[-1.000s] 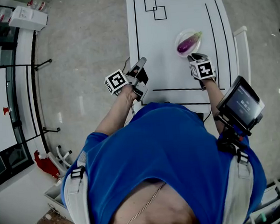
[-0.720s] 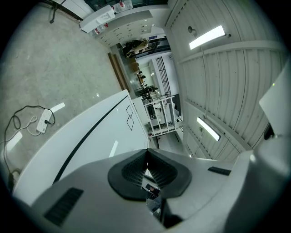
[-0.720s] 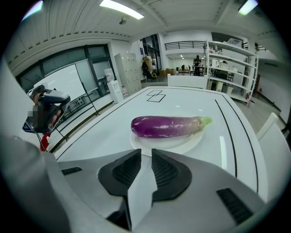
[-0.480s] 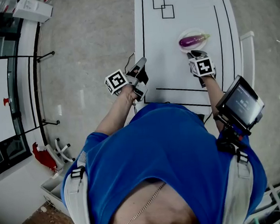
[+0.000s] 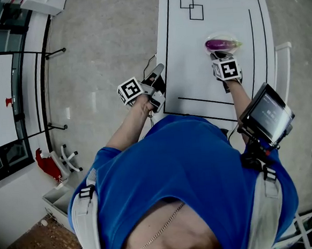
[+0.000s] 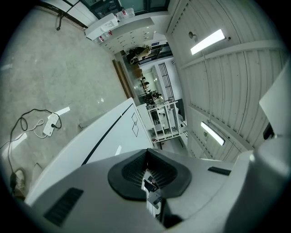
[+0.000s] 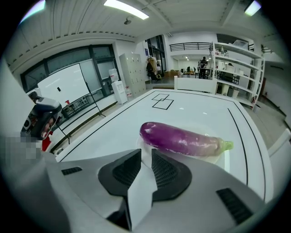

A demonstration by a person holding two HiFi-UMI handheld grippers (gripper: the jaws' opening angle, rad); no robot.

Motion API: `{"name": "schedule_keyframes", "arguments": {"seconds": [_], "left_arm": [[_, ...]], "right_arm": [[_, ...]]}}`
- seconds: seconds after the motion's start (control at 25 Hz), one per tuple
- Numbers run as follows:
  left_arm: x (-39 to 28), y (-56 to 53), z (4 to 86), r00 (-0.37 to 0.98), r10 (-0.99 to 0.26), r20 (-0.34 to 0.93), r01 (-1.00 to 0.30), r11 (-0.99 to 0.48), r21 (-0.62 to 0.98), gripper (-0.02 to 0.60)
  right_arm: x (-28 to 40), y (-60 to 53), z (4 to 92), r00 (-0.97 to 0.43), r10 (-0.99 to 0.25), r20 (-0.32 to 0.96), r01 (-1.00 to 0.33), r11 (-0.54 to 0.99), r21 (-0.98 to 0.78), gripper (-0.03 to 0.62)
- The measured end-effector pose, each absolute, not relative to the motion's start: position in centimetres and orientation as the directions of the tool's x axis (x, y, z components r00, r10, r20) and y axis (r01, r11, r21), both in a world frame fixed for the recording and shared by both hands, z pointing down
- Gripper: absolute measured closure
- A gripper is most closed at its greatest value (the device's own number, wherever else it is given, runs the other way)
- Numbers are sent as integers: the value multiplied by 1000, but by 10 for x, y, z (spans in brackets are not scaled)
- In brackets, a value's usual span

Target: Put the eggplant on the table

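The head view looks from above the person steeply down, from well above, onto the table (image 5: 194, 64) and the floor (image 5: 102, 55) at its left. The left gripper (image 6: 146, 157) view sits beside the table's left edge, tilted up, and faces along the table toward the far room and the ceiling (image 6: 236, 91). The right gripper (image 7: 145, 154) view sits low over the table, close to the eggplant (image 7: 182, 139), and faces the far end. All three views share the table and its square marks (image 5: 191, 8). The head and right gripper views share the eggplant.
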State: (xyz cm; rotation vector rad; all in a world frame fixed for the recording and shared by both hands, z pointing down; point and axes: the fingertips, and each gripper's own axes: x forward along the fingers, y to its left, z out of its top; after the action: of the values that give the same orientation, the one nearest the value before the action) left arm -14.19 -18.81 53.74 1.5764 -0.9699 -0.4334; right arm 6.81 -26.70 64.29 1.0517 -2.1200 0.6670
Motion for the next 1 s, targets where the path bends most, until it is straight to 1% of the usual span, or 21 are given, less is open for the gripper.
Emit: {"name": "schedule_keyframes", "arguments": {"seconds": [0.48,1.0], "left_arm": [[-154,-180,532,558,-794,241,-350,38,936,574],[-136,-193,542,598,-769,226,-336,15,942,574]], "right_arm": [[55,-270,638,-457,-475,752,-815,562,-141,522],[73,-268,638,-439,-506,742,-833,539,-125,522]]}}
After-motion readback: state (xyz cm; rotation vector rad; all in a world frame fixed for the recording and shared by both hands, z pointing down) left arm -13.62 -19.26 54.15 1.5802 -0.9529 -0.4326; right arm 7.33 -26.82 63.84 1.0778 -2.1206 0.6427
